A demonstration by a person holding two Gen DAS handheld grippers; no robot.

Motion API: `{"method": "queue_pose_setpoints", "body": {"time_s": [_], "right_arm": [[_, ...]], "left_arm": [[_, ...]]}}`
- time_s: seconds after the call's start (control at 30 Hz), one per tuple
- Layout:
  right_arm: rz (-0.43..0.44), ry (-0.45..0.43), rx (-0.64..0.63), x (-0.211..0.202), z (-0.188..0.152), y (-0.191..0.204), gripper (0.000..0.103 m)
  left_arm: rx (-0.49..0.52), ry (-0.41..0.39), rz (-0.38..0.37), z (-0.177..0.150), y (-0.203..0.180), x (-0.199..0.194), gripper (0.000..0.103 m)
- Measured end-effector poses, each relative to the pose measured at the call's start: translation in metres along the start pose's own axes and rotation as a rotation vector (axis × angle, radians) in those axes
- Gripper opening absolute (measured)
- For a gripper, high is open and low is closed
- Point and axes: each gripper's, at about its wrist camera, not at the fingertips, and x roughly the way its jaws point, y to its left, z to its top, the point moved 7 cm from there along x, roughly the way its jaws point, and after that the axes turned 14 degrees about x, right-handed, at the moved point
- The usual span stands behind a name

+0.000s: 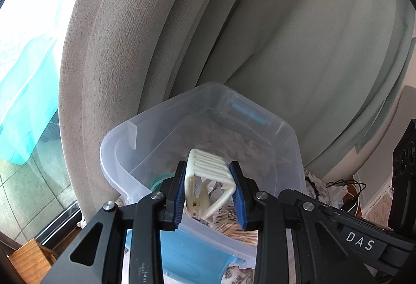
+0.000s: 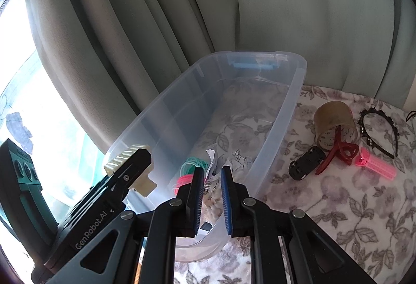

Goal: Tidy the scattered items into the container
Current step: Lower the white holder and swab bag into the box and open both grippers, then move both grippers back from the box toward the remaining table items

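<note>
Clear plastic bin (image 2: 270, 112) sits on the floral cloth (image 2: 351, 206), already holding hair ties and paper near its near end. Your left gripper (image 1: 208, 190) pinches the cream hair claw (image 1: 208, 180) right over the bin's near-left rim, so nudge it further in before letting go, or it could clip the wall. Your right gripper (image 2: 212, 195) hangs empty, jaws slightly apart. Tape roll (image 2: 335, 125), headband (image 2: 379, 133), red claw (image 2: 338, 154), and pink roller (image 2: 377, 167) wait to the right.

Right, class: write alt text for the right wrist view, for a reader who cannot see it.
An empty right gripper hovers over the near end of a clear plastic bin on a floral cloth. To its left, the left gripper holds a cream hair claw.
</note>
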Motion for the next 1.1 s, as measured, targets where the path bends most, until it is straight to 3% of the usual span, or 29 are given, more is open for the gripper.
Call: {"method": "queue_pose_setpoints", "body": {"time_s": [0.13, 0.73, 0.93, 1.03, 1.1], "right_arm": [[-0.003, 0.005, -0.001, 0.0, 0.0, 0.001, 0.017], [-0.008, 0.021, 0.004, -0.004, -0.003, 0.002, 0.017], [-0.012, 0.013, 0.004, -0.015, -0.004, 0.002, 0.018], [-0.019, 0.001, 0.003, -0.022, -0.005, 0.001, 0.026], [-0.026, -0.013, 0.006, -0.029, -0.004, -0.001, 0.04]], "left_arm": [[0.005, 0.001, -0.023, 0.001, -0.002, -0.001, 0.046], [0.01, 0.024, -0.027, 0.006, 0.005, -0.005, 0.053], [0.003, 0.034, -0.018, 0.008, 0.008, -0.012, 0.063], [-0.003, 0.032, -0.012, 0.01, 0.009, -0.019, 0.065], [-0.006, 0.026, -0.01, 0.011, 0.009, -0.026, 0.065]]}}
